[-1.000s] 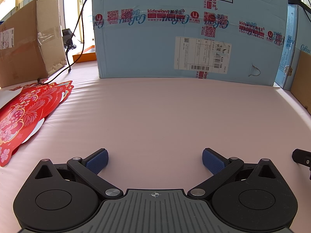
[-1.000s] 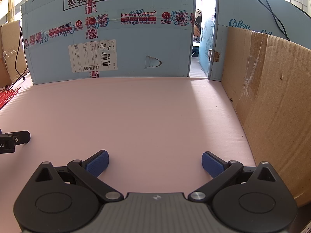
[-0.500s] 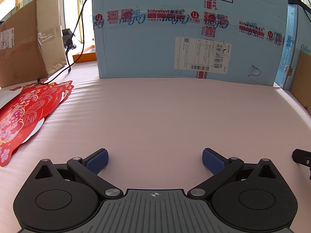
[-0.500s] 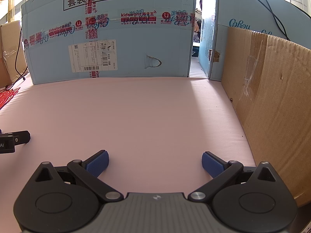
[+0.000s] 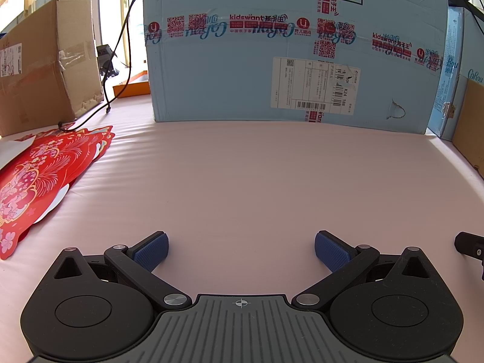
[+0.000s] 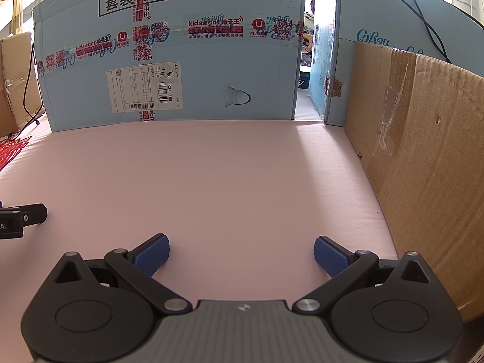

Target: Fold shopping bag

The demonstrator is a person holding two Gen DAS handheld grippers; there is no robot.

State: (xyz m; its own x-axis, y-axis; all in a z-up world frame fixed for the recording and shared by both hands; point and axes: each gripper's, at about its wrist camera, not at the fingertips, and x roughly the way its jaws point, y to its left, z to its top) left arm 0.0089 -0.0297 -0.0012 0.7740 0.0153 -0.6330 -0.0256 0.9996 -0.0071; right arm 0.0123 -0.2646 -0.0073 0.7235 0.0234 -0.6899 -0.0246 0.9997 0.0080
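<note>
A red shopping bag (image 5: pixel 39 178) with pink and gold flower print lies flat on the pink table at the far left of the left wrist view; a sliver of it shows at the left edge of the right wrist view (image 6: pixel 12 151). My left gripper (image 5: pixel 241 249) is open and empty, low over the table, well to the right of the bag. My right gripper (image 6: pixel 241 252) is open and empty over bare pink surface. Each gripper's side shows in the other's view: the right one (image 5: pixel 470 245), the left one (image 6: pixel 21 219).
A large light-blue carton (image 5: pixel 290 48) stands across the back of the pink table (image 5: pixel 257 175). A brown carton (image 5: pixel 45 66) and black cables (image 5: pixel 121 60) are at the back left. A brown cardboard wall (image 6: pixel 423 157) lines the right side.
</note>
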